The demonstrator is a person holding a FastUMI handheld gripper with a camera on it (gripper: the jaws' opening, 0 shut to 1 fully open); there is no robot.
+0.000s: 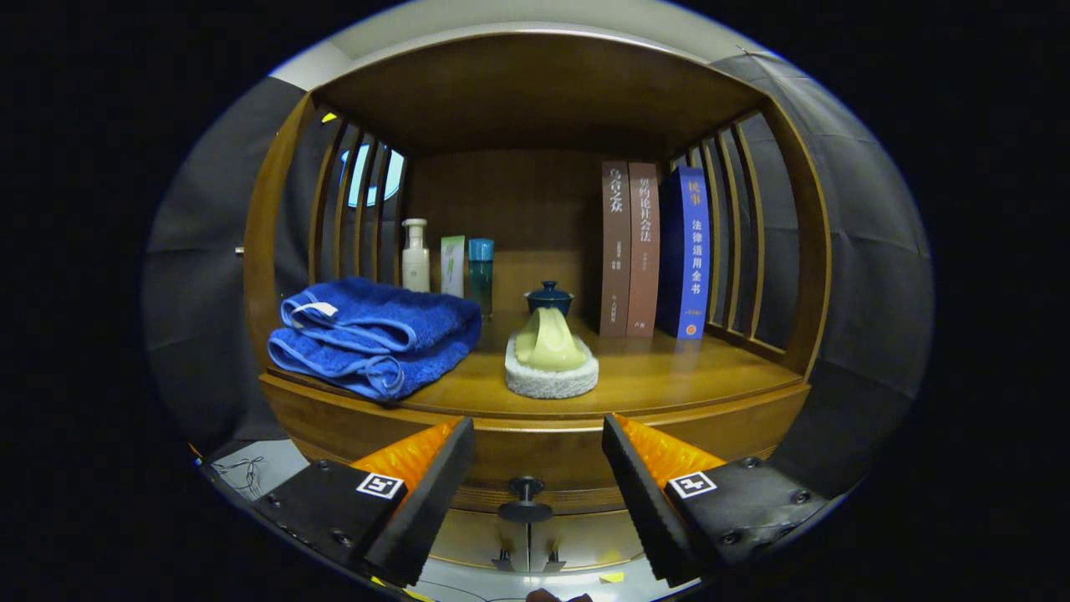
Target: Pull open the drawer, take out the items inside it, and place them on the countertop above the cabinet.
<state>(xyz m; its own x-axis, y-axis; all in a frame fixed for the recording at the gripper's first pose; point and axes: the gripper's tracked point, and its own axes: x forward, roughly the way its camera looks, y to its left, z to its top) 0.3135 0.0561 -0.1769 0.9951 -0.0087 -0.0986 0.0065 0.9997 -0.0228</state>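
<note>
Brown wood all round: cabinet (284,251) with slatted sides, worktop (669,376) under a wooden roof panel. On the worktop, left, a folded blue towel (376,334), its near edge reaching the worktop's front lip. Behind the towel, against the back panel, three bottles in a row: a white pump bottle (415,255), a pale green tube (452,265), a teal bottle (481,272). Mid-worktop, a pale green cup (549,341) lying tilted on a round grey coaster (552,380); just behind it, a dark blue lidded pot (549,297). To the right, three books (656,249) upright side by side, two brown and one blue, the blue one nearest the right slats.

Below the worktop's front edge, drawer (552,468) closed, flush with the cabinet front, contents hidden. Dark round knob (526,487) at its middle, sticking out toward the camera.

Gripper (538,451) low in front of the drawer, jaws wide apart, clamped on nothing. Knob between the two fingers, touching neither; fingertips level with the drawer front, just beneath the worktop's lip. Whether the tips touch the wood, cannot tell.
</note>
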